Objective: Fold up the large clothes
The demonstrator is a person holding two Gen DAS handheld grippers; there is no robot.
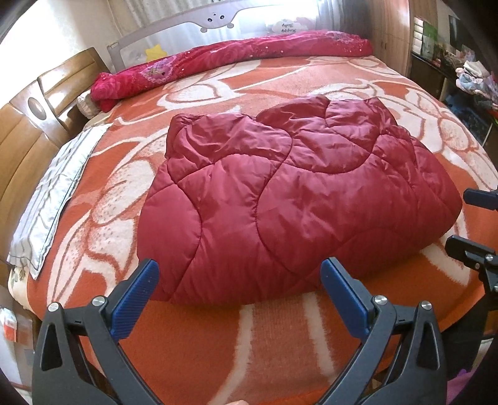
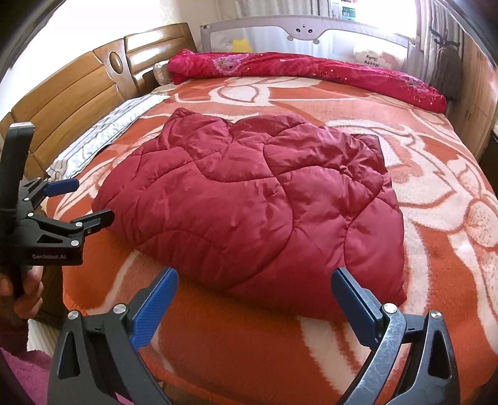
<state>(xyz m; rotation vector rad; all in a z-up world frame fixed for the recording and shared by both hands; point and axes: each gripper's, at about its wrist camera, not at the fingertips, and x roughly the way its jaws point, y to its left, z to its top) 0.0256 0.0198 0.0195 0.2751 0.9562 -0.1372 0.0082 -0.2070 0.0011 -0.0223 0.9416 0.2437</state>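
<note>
A dark red quilted padded garment [image 1: 289, 199] [image 2: 255, 199] lies folded into a thick bundle in the middle of the bed. My left gripper [image 1: 239, 268] hangs open just in front of the bundle's near edge, nothing between its blue pads. My right gripper [image 2: 255, 277] is also open, a little short of the bundle's near edge, empty. In the right wrist view the left gripper [image 2: 93, 201] shows at the left, held by a hand, jaws apart. The right gripper's fingertips [image 1: 457, 243] show at the right edge of the left wrist view.
An orange and white flower-patterned blanket [image 1: 218, 336] [image 2: 435, 218] covers the bed. A rolled pink floral quilt [image 1: 224, 62] [image 2: 311, 67] lies along the far side by a grey bed rail [image 1: 214, 21]. A striped pillow [image 1: 53, 202] and wooden headboard [image 2: 71, 93] are at left. Cluttered shelves [image 1: 451, 46] stand at right.
</note>
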